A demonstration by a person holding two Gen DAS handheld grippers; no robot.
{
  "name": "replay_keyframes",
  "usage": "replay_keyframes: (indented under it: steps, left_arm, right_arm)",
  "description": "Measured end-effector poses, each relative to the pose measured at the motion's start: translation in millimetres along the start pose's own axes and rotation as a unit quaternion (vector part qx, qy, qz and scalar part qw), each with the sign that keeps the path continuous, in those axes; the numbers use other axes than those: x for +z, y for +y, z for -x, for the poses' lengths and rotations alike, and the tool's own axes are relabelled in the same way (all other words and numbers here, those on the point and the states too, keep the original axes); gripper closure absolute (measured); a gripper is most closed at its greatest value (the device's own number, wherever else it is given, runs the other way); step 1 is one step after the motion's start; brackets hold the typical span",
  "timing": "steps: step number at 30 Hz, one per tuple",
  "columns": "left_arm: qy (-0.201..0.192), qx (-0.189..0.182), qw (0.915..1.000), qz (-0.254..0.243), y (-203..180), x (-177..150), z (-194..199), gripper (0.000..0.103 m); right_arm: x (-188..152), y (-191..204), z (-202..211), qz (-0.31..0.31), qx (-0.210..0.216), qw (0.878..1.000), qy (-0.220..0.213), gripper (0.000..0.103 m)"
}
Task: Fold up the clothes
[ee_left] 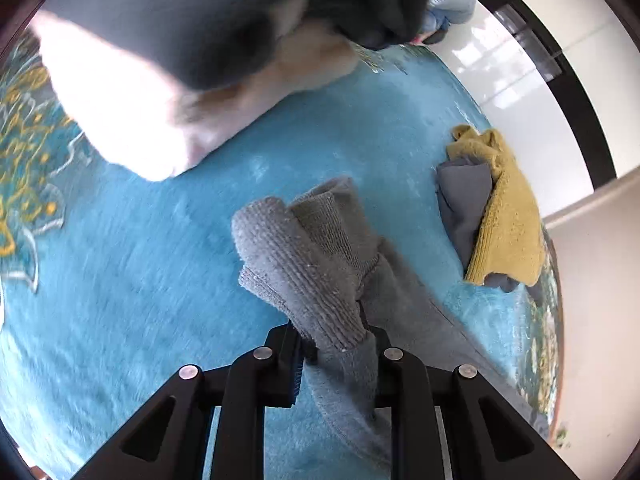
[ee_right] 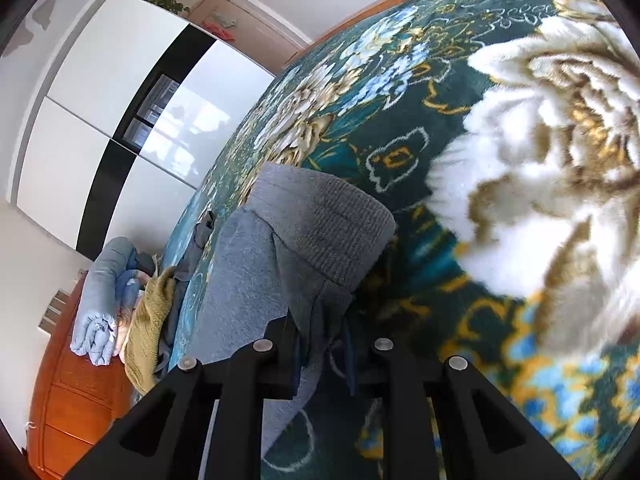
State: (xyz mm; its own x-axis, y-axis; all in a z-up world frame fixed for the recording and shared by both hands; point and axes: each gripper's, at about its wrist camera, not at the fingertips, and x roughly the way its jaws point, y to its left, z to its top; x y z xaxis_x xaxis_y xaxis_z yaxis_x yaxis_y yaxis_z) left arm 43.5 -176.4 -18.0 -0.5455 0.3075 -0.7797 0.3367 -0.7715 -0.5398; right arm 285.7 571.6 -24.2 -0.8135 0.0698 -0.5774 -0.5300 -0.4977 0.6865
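Grey knit garment (ee_left: 320, 264) is clamped between the fingers of the left gripper (ee_left: 338, 344), lower centre of the left wrist view; a ribbed cuff is bunched above the jaws and the plainer body trails to the lower right over the teal blanket (ee_left: 160, 280). Mustard knit piece (ee_left: 504, 208) is seen lying on a grey cloth (ee_left: 464, 204) at centre right, apart from the held garment. A blurred dark-and-white shape (ee_left: 180, 40) fills the upper left; it cannot be identified.

In the right wrist view, the same garment (ee_right: 304, 232) is pinched by the right gripper (ee_right: 320, 344) at lower centre, ribbed hem bunched above the fingers. Floral pattern of the blanket (ee_right: 540, 160) is seen at right. A white wardrobe (ee_right: 100, 92) is at upper left, light-blue rolled bedding (ee_right: 100, 300) at lower left.
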Motion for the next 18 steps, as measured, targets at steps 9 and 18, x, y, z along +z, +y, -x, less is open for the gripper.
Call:
replay_keyframes:
  steps: [9, 18]
  left_arm:
    - [0.027, -0.050, 0.9957, 0.072, 29, -8, -2, 0.072]
    - [0.030, -0.057, 0.9945, 0.082, 31, -6, -1, 0.067]
  right_arm:
    - [-2, 6, 43, 0.019, -0.030, 0.999, -0.017, 0.067]
    - [-24, 110, 77, 0.097, 0.027, 0.992, -0.076, 0.064]
